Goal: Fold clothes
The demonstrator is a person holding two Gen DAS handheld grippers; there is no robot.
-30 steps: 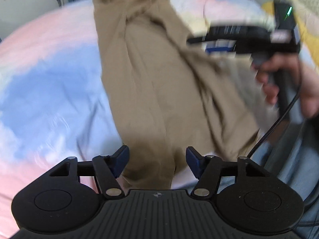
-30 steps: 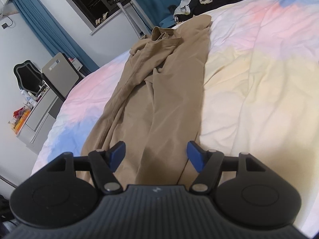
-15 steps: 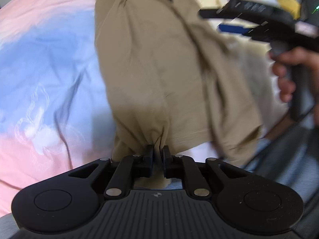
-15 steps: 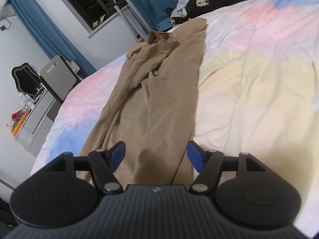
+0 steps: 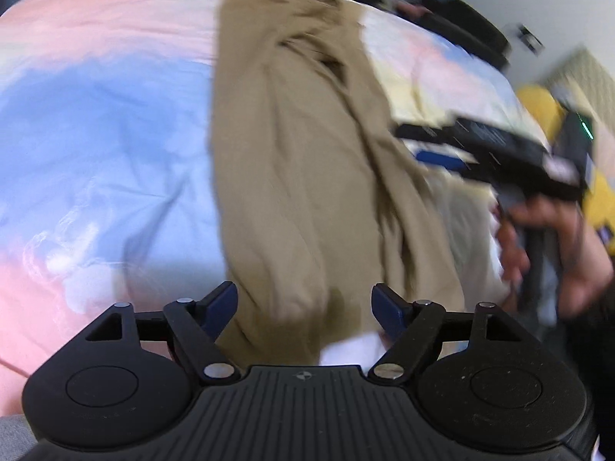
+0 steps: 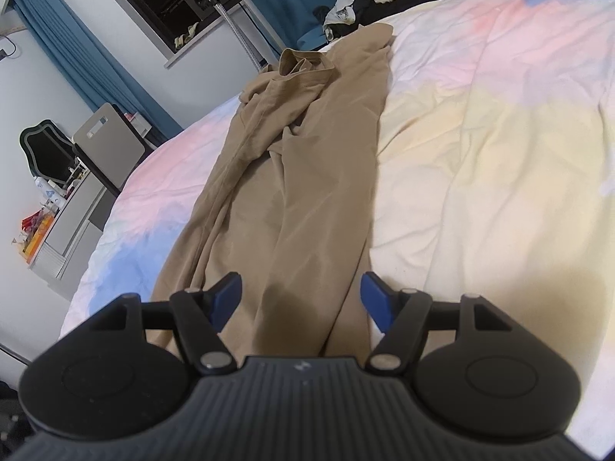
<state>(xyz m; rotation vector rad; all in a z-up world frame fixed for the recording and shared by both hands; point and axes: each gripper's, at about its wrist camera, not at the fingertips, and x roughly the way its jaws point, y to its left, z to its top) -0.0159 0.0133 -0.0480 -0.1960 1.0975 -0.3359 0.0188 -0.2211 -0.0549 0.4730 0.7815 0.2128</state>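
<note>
Bedspread trousers between opening left jaws

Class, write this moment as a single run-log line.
left gripper: jaws opening, pads off cloth | right gripper: open, over hem | tan trousers: flat, lengthwise on bedspread, unfolded

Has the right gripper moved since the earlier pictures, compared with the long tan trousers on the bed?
No. The right gripper frames the same tan trousers leg ends as before, jaws open.

Left claw: its jaws are opening, pads pressing on nothing.
Right claw: jaws wide apart, pointing down.
</note>
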